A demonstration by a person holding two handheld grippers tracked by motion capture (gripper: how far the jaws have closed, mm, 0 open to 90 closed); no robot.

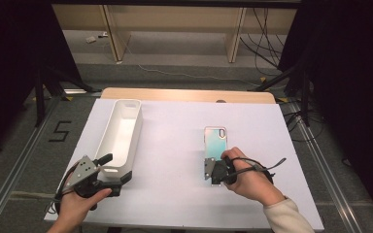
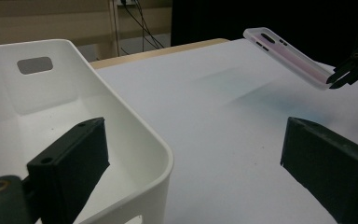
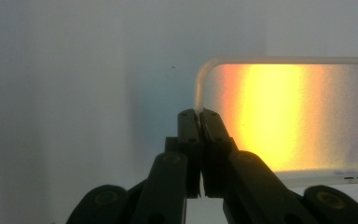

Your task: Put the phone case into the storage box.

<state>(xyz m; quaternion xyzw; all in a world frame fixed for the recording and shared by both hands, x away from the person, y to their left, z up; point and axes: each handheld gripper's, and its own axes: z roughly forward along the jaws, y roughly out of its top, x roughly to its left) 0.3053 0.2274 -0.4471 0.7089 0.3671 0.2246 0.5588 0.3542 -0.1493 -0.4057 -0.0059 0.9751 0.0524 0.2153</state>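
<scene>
Right gripper view shows the right gripper [image 3: 199, 116] pinching a phone case [image 3: 284, 116] by its edge, lifting it off the counter [image 1: 175, 141], while the left gripper's [image 2: 191, 158] fingers [image 2: 70, 163] straddle the white bin's [image 2: 135, 126] wall, spread wide, likely steadying it.

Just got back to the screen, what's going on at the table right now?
A person works with a claw in each hand. The right claw is shut on the near edge of a phone case, holding it tilted up off the white table. The left claw stands open astride the near end wall of a long white bin, one jaw inside it, one outside.
</scene>
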